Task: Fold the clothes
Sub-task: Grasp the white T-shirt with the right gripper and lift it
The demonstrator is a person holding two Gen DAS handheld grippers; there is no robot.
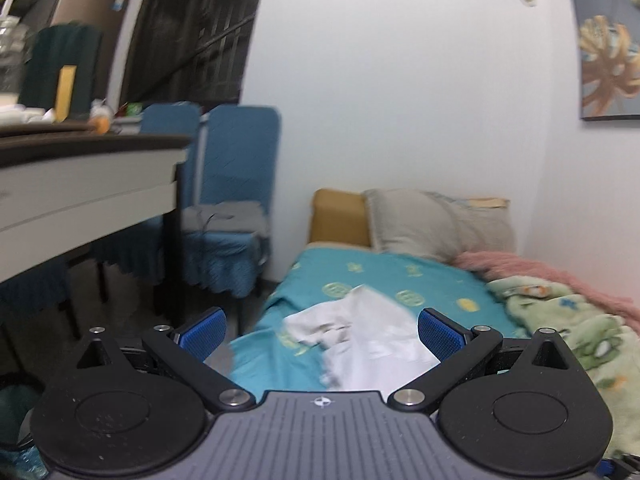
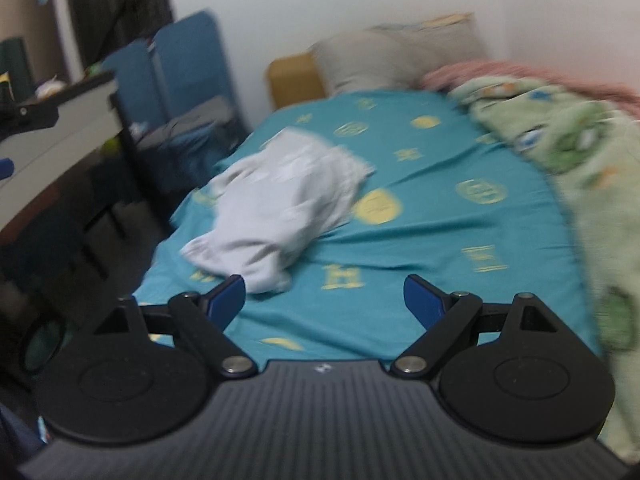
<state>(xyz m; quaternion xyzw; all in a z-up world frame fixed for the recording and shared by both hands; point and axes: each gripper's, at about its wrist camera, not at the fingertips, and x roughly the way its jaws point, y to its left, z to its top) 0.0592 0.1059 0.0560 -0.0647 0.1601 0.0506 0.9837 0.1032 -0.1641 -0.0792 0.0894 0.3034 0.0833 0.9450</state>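
A white garment (image 2: 280,196) lies crumpled on the teal bed sheet (image 2: 440,216), near the bed's left edge. It also shows in the left wrist view (image 1: 368,340), just ahead of my left gripper (image 1: 322,332), which is open and empty above the bed's near end. My right gripper (image 2: 324,300) is open and empty, held above the sheet to the right of and behind the garment's near end. Both views are blurred by motion.
A green patterned blanket (image 2: 580,152) and a pink blanket (image 2: 500,72) lie along the bed's right side. A grey pillow (image 2: 392,56) sits at the head. A desk (image 1: 80,184) and blue chairs (image 1: 236,200) stand left of the bed.
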